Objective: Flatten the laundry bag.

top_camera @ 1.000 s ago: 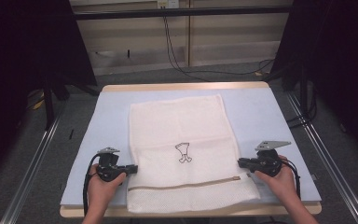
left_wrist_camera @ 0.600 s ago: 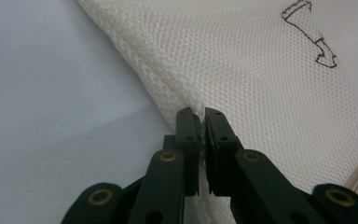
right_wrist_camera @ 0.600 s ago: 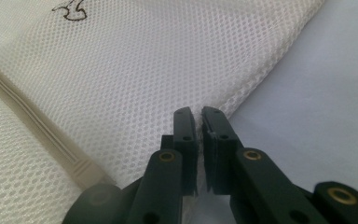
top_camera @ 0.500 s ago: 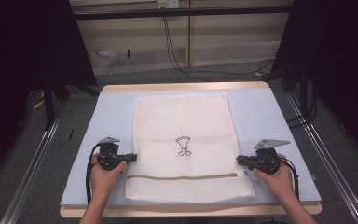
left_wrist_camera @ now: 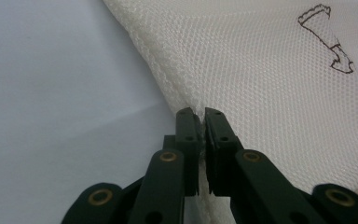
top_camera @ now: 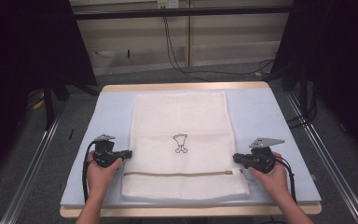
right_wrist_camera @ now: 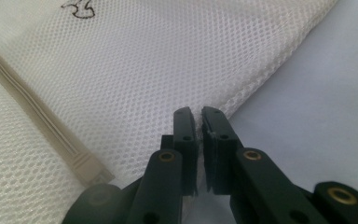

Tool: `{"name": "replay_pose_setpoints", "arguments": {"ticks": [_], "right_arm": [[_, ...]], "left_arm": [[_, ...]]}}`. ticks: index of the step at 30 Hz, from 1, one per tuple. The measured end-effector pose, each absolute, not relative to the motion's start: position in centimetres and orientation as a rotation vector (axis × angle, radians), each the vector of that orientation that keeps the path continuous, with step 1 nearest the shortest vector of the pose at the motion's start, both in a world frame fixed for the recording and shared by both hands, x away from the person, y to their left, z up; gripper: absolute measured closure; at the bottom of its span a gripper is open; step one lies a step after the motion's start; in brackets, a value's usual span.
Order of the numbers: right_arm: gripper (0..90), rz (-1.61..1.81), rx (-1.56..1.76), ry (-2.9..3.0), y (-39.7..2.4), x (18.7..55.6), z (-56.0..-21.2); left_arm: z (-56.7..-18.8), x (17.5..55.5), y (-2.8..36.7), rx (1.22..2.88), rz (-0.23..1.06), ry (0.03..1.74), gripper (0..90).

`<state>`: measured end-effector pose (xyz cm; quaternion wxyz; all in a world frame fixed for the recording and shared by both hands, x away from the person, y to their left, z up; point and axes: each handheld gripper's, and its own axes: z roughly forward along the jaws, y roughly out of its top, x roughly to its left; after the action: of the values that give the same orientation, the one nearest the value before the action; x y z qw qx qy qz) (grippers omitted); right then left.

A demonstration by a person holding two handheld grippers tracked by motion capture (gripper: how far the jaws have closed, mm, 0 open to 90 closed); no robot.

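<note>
The white mesh laundry bag (top_camera: pixel 182 144) lies flat on the pale blue table (top_camera: pixel 261 112), long axis from twelve to six o'clock, its zip (top_camera: pixel 177 174) running across near the six o'clock end and a small black drawn mark (top_camera: pixel 180 143) at the middle; a second ago the bag sat slightly askew, its near edge dipping toward five o'clock, and now its sides run squarer to the table edge; the left gripper (top_camera: pixel 127 153), at about eight o'clock of the bag, has drawn the left hem outward, while the right gripper (top_camera: pixel 237 158) at four o'clock has hardly stirred; in the left gripper view the left gripper (left_wrist_camera: pixel 199 114) has its jaws pinched on the seamed edge of the mesh, and in the right gripper view the right gripper (right_wrist_camera: pixel 198 113) is likewise nipped on the opposite edge; to my eye the cloth is being tensioned and straightened, probably ahead of a fold or lift, with both grips already secure.
</note>
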<state>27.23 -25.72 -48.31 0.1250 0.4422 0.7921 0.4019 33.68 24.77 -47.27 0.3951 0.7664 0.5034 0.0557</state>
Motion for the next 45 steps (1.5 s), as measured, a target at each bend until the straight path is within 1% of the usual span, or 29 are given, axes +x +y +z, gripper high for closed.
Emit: {"name": "replay_pose_setpoints", "arguments": {"ticks": [5,10,22,26,28,30,32,34,36,39,41,43,45], "right_arm": [[84.4,1.159,1.277,2.289,-24.8,27.7,-48.3],[84.2,1.134,1.237,2.301,-24.3,27.8,-48.4],[83.1,1.194,1.220,2.322,-24.1,27.4,-48.5],[82.9,1.207,1.233,2.319,-24.0,27.3,-48.3],[81.3,1.202,1.230,2.315,-24.0,27.1,-48.3],[76.4,1.200,1.211,2.294,-24.1,26.9,-48.3],[71.5,1.200,1.199,2.274,-24.5,26.5,-48.1],[69.3,1.221,1.197,2.247,-25.1,25.9,-47.9],[70.2,1.244,1.181,2.231,-25.7,25.3,-47.7],[77.0,1.289,1.150,2.219,-26.3,24.5,-47.6],[77.8,1.294,1.116,2.216,-26.3,24.1,-47.3],[76.6,1.308,1.094,2.229,-26.2,23.9,-47.3],[78.5,1.318,1.071,2.236,-26.0,23.8,-47.5]], "left_arm": [[-47.1,34.2,25.1,1.958,0.185,1.275,85.3],[-47.2,34.2,25.6,1.925,0.166,1.293,85.3],[-46.9,34.0,26.1,1.935,0.190,1.290,85.1],[-46.9,33.9,26.2,1.943,0.187,1.293,85.1],[-46.9,33.9,26.3,1.928,0.172,1.297,84.4],[-46.7,33.8,26.3,1.900,0.178,1.307,79.2],[-46.1,33.8,26.2,1.893,0.205,1.304,69.2],[-45.6,33.7,26.0,1.900,0.238,1.295,63.9],[-45.3,33.6,25.7,1.903,0.238,1.283,58.4],[-45.2,33.5,24.8,1.913,0.190,1.231,52.5],[-45.2,33.4,24.2,1.917,0.182,1.221,49.7],[-45.1,33.4,23.7,1.919,0.175,1.208,46.0],[-45.1,33.4,23.4,1.924,0.177,1.186,40.8]]}}
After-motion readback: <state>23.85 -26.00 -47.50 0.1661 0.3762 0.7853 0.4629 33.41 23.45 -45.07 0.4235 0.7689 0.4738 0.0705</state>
